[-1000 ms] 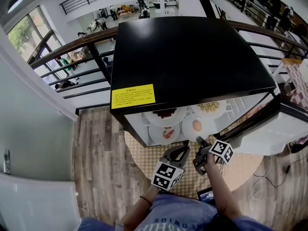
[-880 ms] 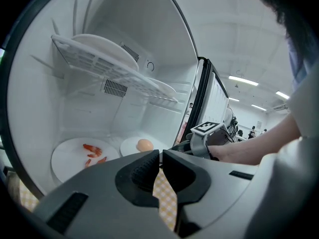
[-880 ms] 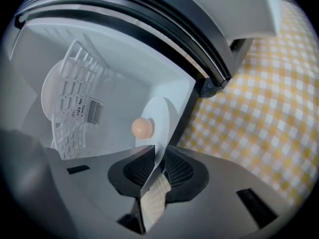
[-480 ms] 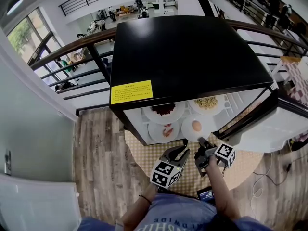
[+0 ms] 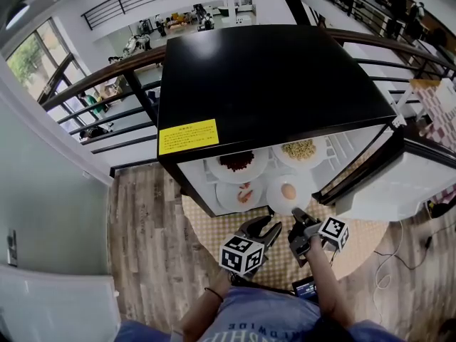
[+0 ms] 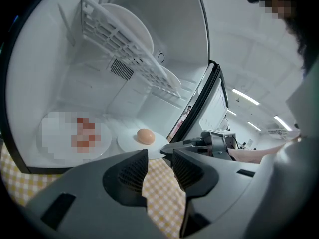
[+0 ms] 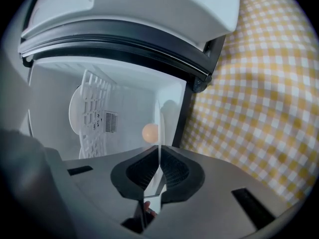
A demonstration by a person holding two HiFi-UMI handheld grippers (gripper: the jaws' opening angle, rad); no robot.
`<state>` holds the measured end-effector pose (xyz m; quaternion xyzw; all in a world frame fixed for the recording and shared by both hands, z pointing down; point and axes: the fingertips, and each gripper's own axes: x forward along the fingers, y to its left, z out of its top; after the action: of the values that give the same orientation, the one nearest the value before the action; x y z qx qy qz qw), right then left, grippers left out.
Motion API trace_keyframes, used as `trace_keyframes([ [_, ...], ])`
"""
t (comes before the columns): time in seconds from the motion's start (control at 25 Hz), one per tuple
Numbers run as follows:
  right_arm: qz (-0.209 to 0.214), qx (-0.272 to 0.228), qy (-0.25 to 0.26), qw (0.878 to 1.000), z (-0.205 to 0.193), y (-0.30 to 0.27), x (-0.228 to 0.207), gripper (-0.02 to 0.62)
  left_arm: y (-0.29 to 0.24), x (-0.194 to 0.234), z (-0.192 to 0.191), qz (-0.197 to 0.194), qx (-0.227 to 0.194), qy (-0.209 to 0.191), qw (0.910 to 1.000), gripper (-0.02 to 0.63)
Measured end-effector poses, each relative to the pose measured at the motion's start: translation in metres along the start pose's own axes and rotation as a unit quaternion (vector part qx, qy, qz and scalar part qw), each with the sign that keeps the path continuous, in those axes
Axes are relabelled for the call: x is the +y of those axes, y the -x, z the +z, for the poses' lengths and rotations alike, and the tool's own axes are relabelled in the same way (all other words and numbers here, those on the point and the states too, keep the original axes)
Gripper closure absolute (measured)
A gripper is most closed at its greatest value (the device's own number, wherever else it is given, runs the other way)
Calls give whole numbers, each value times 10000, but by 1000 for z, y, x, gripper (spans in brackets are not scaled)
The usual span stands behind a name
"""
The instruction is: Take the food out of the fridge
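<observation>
The black fridge (image 5: 271,77) stands open. On its floor a white plate (image 5: 278,199) carries an egg (image 5: 288,190). My right gripper (image 5: 297,214) is shut on that plate's near rim; in the right gripper view the plate (image 7: 158,128) runs edge-on between the pads, with the egg (image 7: 150,132) beside it. My left gripper (image 5: 265,225) hangs just left of it in front of the fridge, its jaws opening with nothing between them. The left gripper view shows the egg (image 6: 145,136) on its plate (image 6: 127,142) ahead of the left gripper (image 6: 159,159).
A plate of red food (image 5: 241,194) sits left of the egg plate. Two more plates of food (image 5: 239,164) (image 5: 299,150) rest on the wire shelf (image 6: 129,49) above. The door (image 5: 399,180) swings out to the right. A yellow checked cloth (image 5: 356,237) covers the round table.
The left gripper's jaws have spread apart. The right gripper stays at the egg plate's rim and has shifted only slightly.
</observation>
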<state>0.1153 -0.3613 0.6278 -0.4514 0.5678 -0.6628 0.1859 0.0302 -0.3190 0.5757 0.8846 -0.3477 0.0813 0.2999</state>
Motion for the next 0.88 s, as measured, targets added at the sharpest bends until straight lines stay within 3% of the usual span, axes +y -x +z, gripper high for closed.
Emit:
trace_keyframes([
  [0.28,334,106,66,9994,-5,14,11,572,1,6,3,-33,-70,361,9993,424],
  [0.52,893,318,169,9954,-11,36,35,572,5,6,8,-110,-195,637,9977,407],
  [0.88,1342,565,402,9885,-20,71,57,572,11,-5,28,-393,-433,721,9957,362],
])
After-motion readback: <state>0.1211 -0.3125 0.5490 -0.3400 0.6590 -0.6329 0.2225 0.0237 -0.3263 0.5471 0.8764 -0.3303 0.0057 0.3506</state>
